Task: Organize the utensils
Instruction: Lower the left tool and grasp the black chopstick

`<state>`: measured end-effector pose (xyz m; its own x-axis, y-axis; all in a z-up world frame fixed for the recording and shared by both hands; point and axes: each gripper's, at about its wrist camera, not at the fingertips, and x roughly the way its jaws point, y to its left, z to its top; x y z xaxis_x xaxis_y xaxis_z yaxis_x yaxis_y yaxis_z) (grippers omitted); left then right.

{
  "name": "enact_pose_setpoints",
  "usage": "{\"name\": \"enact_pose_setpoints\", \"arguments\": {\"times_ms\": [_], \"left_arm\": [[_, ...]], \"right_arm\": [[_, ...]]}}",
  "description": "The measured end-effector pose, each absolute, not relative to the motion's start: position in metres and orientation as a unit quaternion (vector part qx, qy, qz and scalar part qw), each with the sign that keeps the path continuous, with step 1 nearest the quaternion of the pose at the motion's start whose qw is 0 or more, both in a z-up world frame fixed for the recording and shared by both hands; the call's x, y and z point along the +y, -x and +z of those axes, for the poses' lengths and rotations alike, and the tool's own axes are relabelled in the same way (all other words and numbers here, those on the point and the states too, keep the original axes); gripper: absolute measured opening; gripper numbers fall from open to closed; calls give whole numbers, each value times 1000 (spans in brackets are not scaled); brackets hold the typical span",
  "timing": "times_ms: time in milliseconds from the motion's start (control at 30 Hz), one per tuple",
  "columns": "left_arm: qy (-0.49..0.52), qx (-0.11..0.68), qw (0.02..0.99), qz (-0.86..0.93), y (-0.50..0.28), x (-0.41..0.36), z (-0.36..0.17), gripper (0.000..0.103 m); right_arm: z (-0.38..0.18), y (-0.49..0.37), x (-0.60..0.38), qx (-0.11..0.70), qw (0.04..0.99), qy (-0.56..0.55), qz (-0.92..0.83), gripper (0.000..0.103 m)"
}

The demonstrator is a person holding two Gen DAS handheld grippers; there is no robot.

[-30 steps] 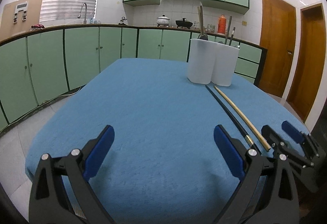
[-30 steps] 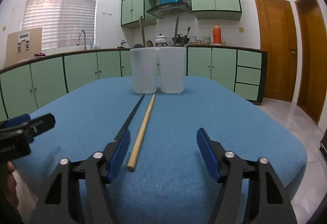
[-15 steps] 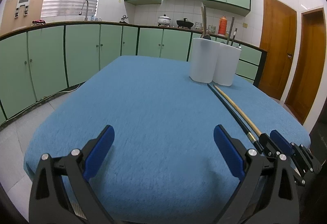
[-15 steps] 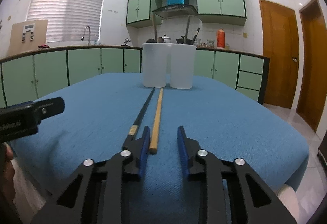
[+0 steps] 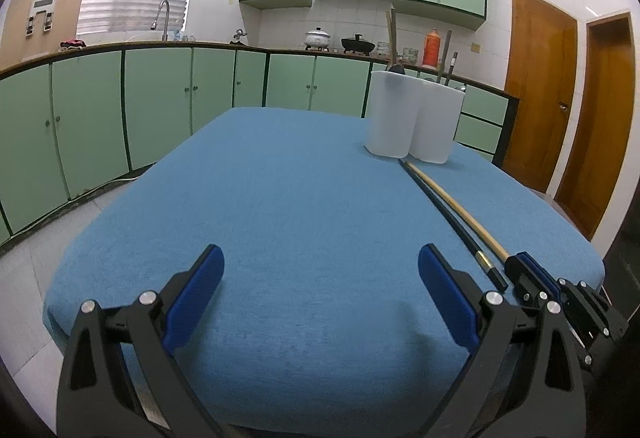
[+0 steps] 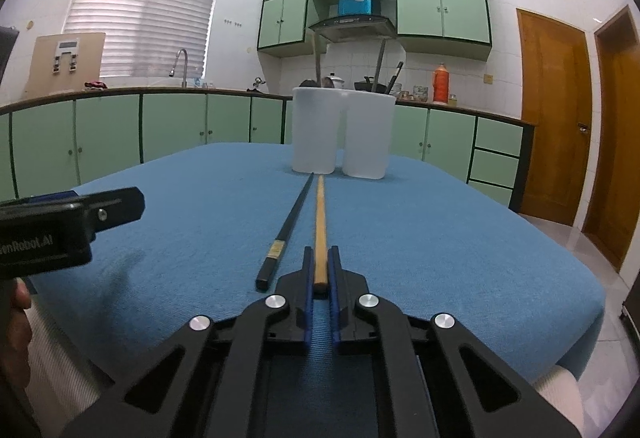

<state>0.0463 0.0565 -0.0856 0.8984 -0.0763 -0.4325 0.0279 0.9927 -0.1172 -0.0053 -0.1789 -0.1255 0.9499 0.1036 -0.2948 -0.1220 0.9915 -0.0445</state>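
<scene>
- Blue tabletop (image 6: 440, 238) in a green kitchen.
- Right hand-held gripper (image 6: 320, 278) clamps the wooden chopstick (image 6: 319, 222); left hand-held gripper (image 5: 320, 278) stands apart, empty.
- Next, likely: lift it into the white cups (image 6: 344, 134) ahead.

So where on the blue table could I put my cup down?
The big stretch of blue tablecloth in front of the left gripper is bare, out to the left edge. It is crowded on the right: two white utensil holders, the black chopstick, and the wooden chopstick that the right gripper has shut on.
</scene>
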Motion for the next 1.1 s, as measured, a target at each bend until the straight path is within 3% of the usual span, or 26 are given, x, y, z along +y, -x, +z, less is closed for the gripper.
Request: {"name": "enact_pose_setpoints", "arguments": {"times_ms": [567,667,733,833,900,1100], "left_arm": [[43,231,969,-72,-46,-14,-97,92],[37,238,968,-77,-49,-30,-100,76],[31,235,969,-71,-49,-38,-104,75],[25,230,971,-64,-50,-46,-106,67],[18,229,971,-60,-51,-53,-109,52],[14,224,973,-47,-50,-62,-111,30]], "right_arm": [[-121,23,-240,139,990,2,-25,7],[-121,22,-247,140,990,-6,-27,7],[-120,22,-250,139,990,-10,-27,7],[-121,24,-253,139,990,-14,-27,7],[-121,22,-253,140,990,-18,-28,7],[-120,21,-257,138,990,-25,-34,7]]}}
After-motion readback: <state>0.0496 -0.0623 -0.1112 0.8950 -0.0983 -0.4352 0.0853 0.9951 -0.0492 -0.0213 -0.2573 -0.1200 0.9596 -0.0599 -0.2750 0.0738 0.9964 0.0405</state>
